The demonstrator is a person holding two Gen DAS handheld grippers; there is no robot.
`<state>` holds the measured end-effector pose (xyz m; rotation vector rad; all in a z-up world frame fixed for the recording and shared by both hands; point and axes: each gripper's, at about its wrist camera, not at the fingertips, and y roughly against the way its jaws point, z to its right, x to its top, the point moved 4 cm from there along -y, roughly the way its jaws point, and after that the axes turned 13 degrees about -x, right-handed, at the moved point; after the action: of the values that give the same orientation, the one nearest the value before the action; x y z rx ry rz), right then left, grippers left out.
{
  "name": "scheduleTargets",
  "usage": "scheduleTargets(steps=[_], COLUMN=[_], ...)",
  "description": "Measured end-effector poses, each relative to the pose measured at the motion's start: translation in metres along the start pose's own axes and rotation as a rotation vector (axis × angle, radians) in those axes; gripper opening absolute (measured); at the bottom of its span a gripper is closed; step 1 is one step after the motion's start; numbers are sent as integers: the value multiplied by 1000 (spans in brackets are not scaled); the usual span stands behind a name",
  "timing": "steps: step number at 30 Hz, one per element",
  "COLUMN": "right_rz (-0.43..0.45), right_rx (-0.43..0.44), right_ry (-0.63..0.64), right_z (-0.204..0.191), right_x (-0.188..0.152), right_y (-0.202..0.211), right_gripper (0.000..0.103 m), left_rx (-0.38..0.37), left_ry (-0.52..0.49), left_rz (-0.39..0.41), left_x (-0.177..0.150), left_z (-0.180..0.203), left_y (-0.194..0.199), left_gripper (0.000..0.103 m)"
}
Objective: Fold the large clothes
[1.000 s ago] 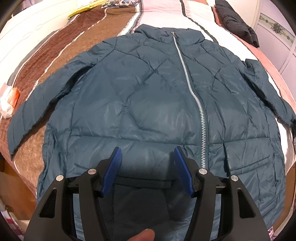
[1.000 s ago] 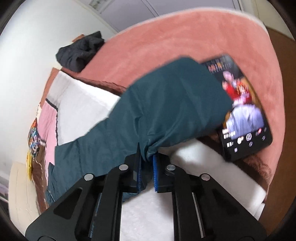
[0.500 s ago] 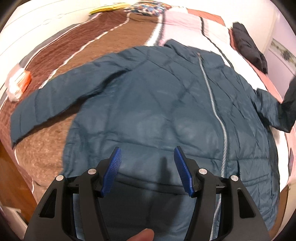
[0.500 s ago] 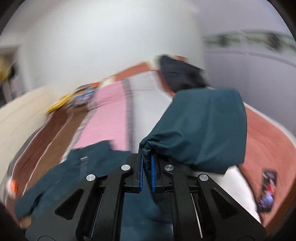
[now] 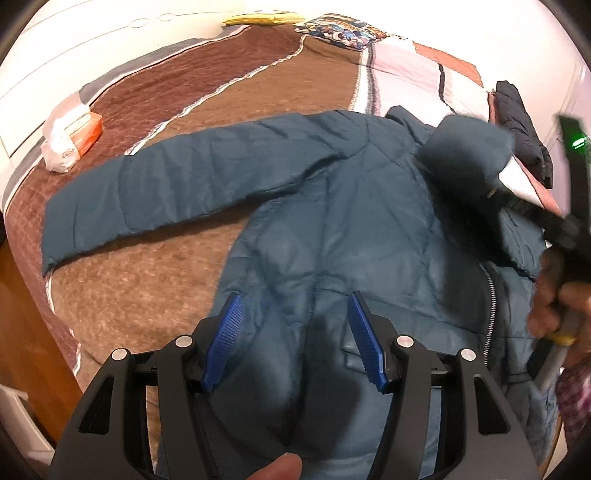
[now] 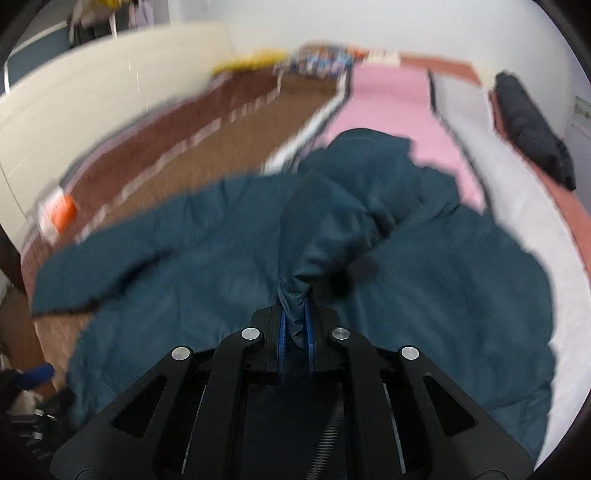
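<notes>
A dark teal quilted jacket [image 5: 351, 229] lies front up on the bed, its zip [image 5: 489, 314] closed and its left sleeve [image 5: 166, 192] stretched out flat. My left gripper [image 5: 295, 299] hovers open over the jacket's lower front, nothing between its blue pads. My right gripper [image 6: 294, 306] pinches the cuff of the other sleeve [image 6: 332, 229], lifted and carried over the jacket's chest [image 6: 424, 295]; its jaws are opening slightly with the cloth still between them. In the left wrist view that raised sleeve [image 5: 465, 151] shows blurred at the upper right, with a hand [image 5: 554, 295] on the gripper handle.
A black garment [image 5: 524, 125] lies at the bed's far right edge. An orange and white packet [image 5: 70, 136] sits on the brown blanket [image 5: 147, 295] at the left. A patterned pillow [image 5: 340, 31] lies at the head. Wooden floor [image 5: 22, 332] shows beside the bed's left edge.
My right gripper has swung the sleeve from the pink blanket at the bed's right side up and over the jacket's front. My left gripper has slid left along the hem, still open.
</notes>
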<state>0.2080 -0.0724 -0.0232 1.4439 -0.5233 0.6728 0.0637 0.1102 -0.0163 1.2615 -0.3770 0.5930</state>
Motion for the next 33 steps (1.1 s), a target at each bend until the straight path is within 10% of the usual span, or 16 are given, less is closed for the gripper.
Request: scheduleTargets(steps=[9,21,33], right_rz=[-62,-90,-62], right_rx=[95,134,117], right_ry=[-13,-181,-273], right_z=[3,73,118], right_x=[-20,-86,-116], right_y=[5,70,96], right_gripper=[52,53,53], left_rx=[-39,-226,-220], left_ry=[-21,16,167], left_rz=[-21,-25,-143], left_x=[5,50,94], left_z=[10,46,51], left_y=[-14,-40,-122], left_gripper=[59,66,66])
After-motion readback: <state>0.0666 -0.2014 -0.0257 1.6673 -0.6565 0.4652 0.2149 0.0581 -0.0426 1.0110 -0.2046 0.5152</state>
